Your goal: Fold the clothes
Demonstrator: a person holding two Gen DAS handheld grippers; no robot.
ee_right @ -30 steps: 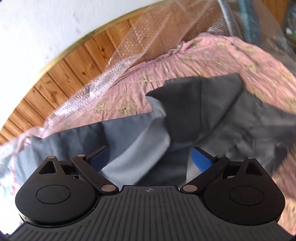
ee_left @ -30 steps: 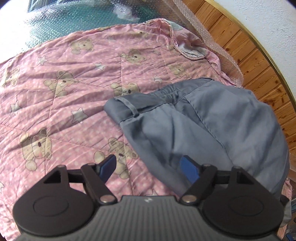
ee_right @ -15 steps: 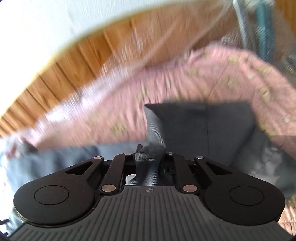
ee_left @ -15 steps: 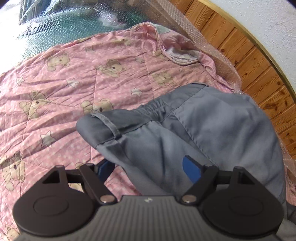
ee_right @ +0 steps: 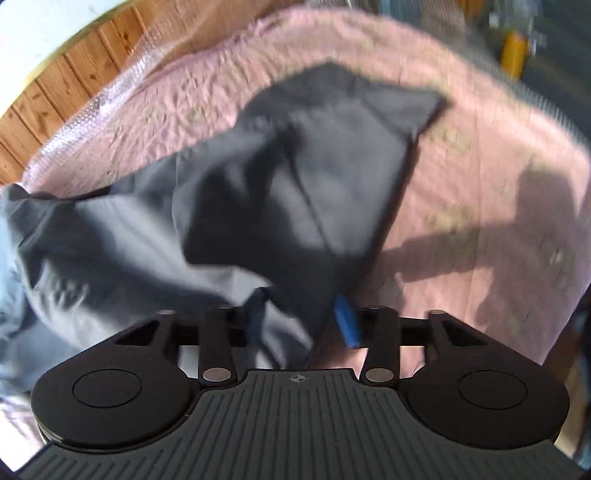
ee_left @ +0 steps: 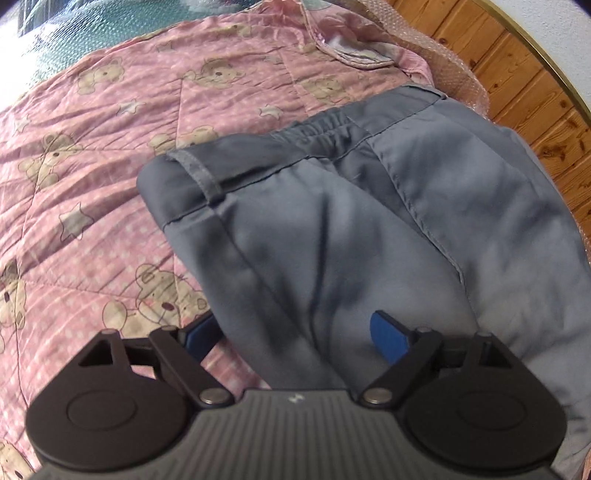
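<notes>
Grey trousers (ee_left: 332, 229) lie crumpled on a pink teddy-bear quilt (ee_left: 92, 184), waistband and belt loop (ee_left: 207, 173) turned toward the left. My left gripper (ee_left: 291, 330) points down over the near edge of the trousers; its jaws are opening, with cloth between the blue pads and the left pad partly under the hem. In the blurred right wrist view the trousers (ee_right: 295, 177) show a folded-over leg panel. My right gripper (ee_right: 303, 317) has its jaws opening, and a fold of the cloth still hangs between the pads without being pinched.
Wood panelling (ee_left: 535, 85) and a strip of bubble wrap (ee_left: 454, 70) border the quilt on the right. A teal covered surface (ee_left: 74, 33) lies beyond the far edge. In the right wrist view the quilt (ee_right: 480, 147) carries a gripper's shadow, with a yellow object (ee_right: 513, 55) behind.
The right gripper shut on a fold of the trousers, swept it sideways across the quilt and has now parted its jaws. The left gripper came closer and lower over the trousers' edge.
</notes>
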